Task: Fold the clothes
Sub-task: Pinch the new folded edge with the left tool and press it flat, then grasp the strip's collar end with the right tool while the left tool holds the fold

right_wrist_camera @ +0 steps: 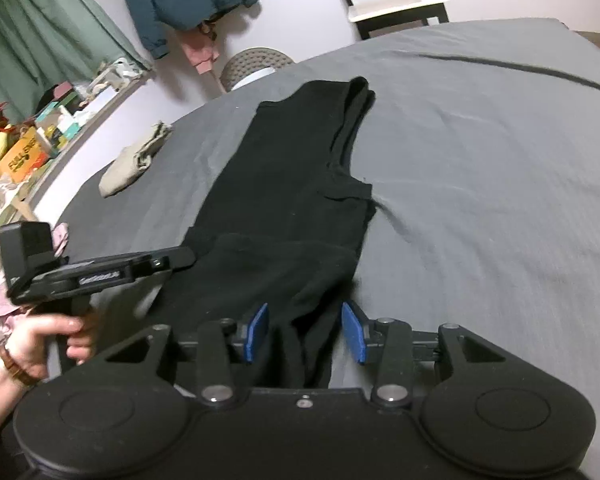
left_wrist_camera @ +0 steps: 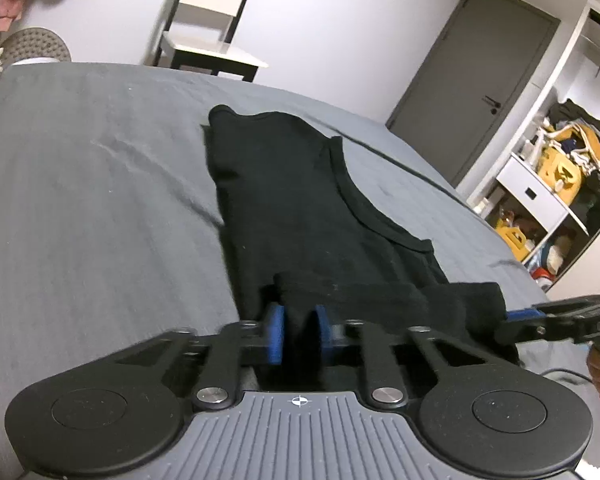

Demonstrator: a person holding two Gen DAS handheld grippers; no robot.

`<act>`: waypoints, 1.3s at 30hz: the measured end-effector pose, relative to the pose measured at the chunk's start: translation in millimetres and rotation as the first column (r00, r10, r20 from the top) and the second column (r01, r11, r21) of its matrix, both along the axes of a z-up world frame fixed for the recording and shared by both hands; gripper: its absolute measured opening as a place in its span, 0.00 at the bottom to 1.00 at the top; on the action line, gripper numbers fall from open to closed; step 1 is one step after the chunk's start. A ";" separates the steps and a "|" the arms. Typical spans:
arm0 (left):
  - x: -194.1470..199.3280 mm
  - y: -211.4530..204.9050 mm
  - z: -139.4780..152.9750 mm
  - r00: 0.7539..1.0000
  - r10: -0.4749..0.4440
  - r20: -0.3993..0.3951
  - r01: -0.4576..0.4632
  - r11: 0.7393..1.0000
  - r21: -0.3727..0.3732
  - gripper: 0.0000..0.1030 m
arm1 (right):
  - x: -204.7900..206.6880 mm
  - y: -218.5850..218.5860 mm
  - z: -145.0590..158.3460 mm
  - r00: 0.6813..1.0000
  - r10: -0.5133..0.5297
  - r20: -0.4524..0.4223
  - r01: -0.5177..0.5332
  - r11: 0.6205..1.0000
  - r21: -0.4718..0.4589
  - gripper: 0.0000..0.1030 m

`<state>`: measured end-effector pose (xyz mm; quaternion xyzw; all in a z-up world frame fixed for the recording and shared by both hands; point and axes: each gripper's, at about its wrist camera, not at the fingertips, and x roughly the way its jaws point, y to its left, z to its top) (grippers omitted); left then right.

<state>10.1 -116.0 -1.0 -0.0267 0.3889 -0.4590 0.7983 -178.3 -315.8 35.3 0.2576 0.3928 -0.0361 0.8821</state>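
A: Start at the left of the black top (right_wrist_camera: 300, 184) – what lies there?

B: In the right wrist view, a cluttered ledge (right_wrist_camera: 100, 100) runs along the wall, well to the left of the black top. An orange box (right_wrist_camera: 22, 158) on it has writing that starts "FULL"; the rest is too blurred to read. Nearer the top, a beige folded cloth (right_wrist_camera: 136, 160) rests on the grey bed (right_wrist_camera: 480, 168).

A: And the left claw?

B: The left claw (left_wrist_camera: 299, 334) is pinched narrow on the near hem of the black top; the cloth bunches between its blue pads (left_wrist_camera: 275, 332). In the right wrist view its black body comes in from the left, held by a hand (right_wrist_camera: 48, 336) with a brown watch strap (right_wrist_camera: 16, 368). A white label sits on its side, but I cannot read the letters.

A: Where is the top itself?

B: Laid lengthwise on the bed, folded narrow, its neck end far from both claws and its hem lifted at the near edge.

A: The right claw?

B: The right claw (right_wrist_camera: 304, 332) stands wide, blue pads apart, with the hem hanging loose between them. Beyond the top's far end stands a chair (left_wrist_camera: 208, 28); to the right of it, a grey door (left_wrist_camera: 476, 80) and shelves (left_wrist_camera: 540, 200) with yellow boxes
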 end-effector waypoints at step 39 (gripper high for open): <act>-24.2 23.3 38.7 0.973 -0.034 0.226 0.029 0.999 0.023 0.03 | -8.0 5.3 7.1 0.991 -0.015 0.131 0.014 1.000 0.013 0.29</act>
